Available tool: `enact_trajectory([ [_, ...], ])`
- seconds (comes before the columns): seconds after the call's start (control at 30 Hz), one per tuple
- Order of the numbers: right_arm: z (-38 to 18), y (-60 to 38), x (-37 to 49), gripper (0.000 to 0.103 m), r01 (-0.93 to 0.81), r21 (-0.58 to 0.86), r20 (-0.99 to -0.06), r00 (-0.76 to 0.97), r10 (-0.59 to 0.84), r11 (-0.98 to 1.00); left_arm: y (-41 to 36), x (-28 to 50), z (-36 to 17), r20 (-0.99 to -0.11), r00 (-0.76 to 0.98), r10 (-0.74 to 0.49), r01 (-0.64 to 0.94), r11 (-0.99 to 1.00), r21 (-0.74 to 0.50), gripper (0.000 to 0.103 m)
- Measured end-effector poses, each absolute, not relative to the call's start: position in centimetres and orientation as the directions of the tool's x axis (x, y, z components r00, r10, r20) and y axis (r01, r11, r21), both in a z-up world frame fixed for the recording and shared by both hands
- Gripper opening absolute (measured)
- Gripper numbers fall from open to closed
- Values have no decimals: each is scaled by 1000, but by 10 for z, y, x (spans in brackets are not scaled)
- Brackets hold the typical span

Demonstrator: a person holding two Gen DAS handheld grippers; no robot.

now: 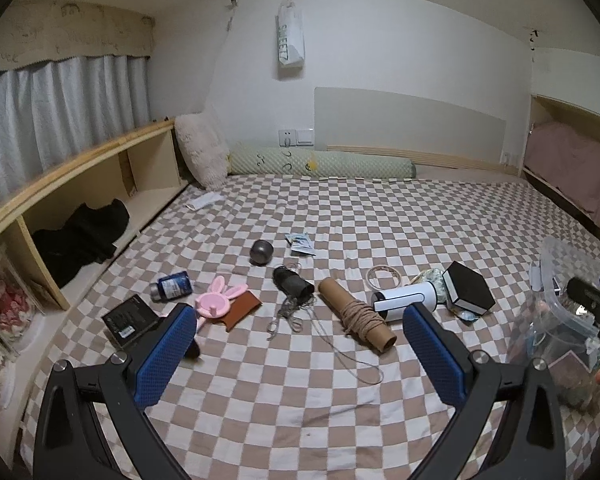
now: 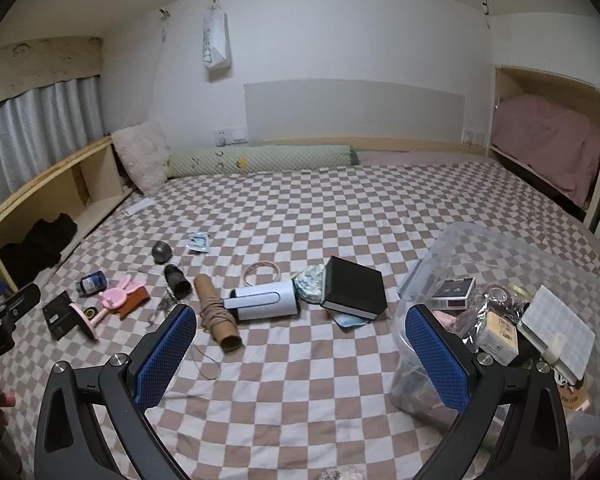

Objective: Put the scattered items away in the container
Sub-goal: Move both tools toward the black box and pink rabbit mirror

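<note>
Both the left tool [image 1: 300, 332] and right tool [image 2: 300, 332] stood wide and empty above the bed [image 1: 380, 216]; the container [image 2: 460, 248] lay beside the right tool.

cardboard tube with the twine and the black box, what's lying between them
In the right wrist view, a white cylinder lies on its side between the cardboard tube and the black box, with a patterned pouch tucked against the box.

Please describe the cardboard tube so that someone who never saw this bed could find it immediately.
On the checkered bedspread, look among the scattered items in the middle. The cardboard tube lies just left of the white cylindrical device. It is the only brown tube with tan rope wound around its middle.
</note>
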State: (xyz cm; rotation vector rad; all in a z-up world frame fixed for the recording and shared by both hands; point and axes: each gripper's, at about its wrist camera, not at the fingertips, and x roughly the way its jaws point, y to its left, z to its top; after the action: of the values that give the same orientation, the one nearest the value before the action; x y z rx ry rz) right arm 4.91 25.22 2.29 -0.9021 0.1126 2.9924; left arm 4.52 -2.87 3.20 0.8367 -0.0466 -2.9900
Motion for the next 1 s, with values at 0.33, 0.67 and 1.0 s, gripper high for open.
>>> enact_trajectory([
  [0.33,46,231,60,103,29,59,-543,-838,-56,-998,-63,73,36,-504,-858,-95,61,-995,82,103],
  [0.67,28,186,37,103,53,-1,-601,-798,-42,-999,-127,91,30,-496,-840,-219,169,-975,145,103],
  [1.0,-21,111,5,103,175,17,-636,-758,-146,-984,-204,74,-11,-541,-769,-340,270,-940,208,103],
])
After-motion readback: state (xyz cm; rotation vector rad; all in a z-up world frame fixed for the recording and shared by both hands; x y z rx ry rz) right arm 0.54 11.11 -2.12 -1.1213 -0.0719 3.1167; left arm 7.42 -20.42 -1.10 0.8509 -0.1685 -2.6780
